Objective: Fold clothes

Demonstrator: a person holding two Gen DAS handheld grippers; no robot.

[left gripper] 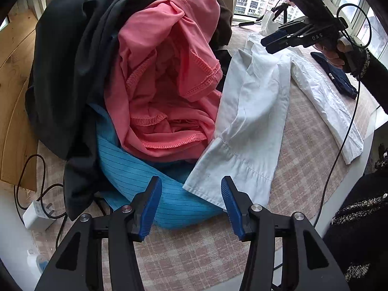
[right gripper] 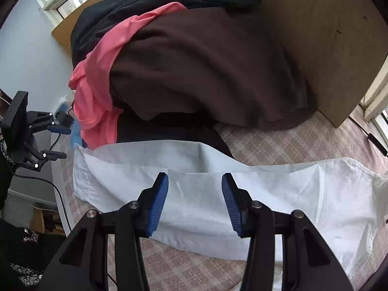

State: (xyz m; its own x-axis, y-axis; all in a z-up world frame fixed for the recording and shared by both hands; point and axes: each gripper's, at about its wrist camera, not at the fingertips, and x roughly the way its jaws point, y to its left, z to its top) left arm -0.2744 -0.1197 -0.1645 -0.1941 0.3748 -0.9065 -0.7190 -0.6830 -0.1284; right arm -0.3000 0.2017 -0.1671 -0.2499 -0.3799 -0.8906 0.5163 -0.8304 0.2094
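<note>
A white shirt [left gripper: 257, 111] lies spread on the checked table cloth, one sleeve toward me; it also shows in the right wrist view [right gripper: 208, 194]. My left gripper [left gripper: 191, 194] is open and empty just above the sleeve's cuff edge. My right gripper [right gripper: 195, 189] is open and empty, hovering over the white shirt; it shows in the left wrist view [left gripper: 271, 44] above the shirt's far end. My left gripper also shows in the right wrist view [right gripper: 58, 140], open.
A pile of clothes sits beside the shirt: pink garment [left gripper: 167, 80], black garment [left gripper: 77, 48], blue striped garment [left gripper: 145, 179], brown garment [right gripper: 208, 72]. A navy item [left gripper: 337, 75] lies far right. A charger and cables [left gripper: 38, 213] lie left. A wooden board [right gripper: 327, 36] stands behind.
</note>
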